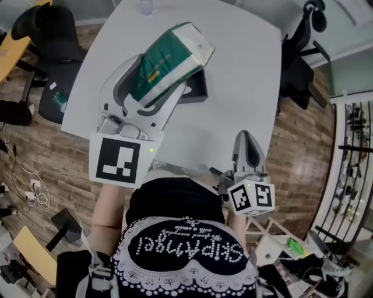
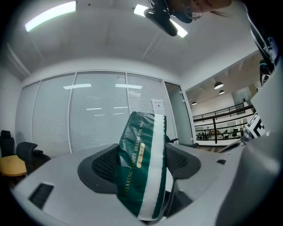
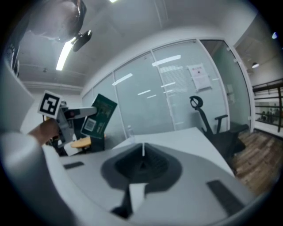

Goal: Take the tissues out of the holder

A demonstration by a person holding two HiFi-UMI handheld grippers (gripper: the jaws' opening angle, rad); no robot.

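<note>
A green and white tissue pack [image 1: 166,61] is held tilted above the white table [image 1: 245,64], with my left gripper [image 1: 152,87] shut on its lower part. In the left gripper view the pack [image 2: 140,167] stands squeezed between the two grey jaws. The black holder [image 1: 197,88] lies on the table just under and to the right of the pack, mostly hidden by it. My right gripper [image 1: 245,138] is shut and empty over the table's near edge, right of the holder. In its own view the right gripper [image 3: 143,153] has its jaws together, and the lifted pack [image 3: 98,115] shows at the far left.
A clear bottle [image 1: 145,6] stands at the table's far edge. Black office chairs sit at the left [image 1: 49,35] and right [image 1: 297,70] of the table. The floor around it is wood. Glass partitions [image 2: 97,114] close the room behind.
</note>
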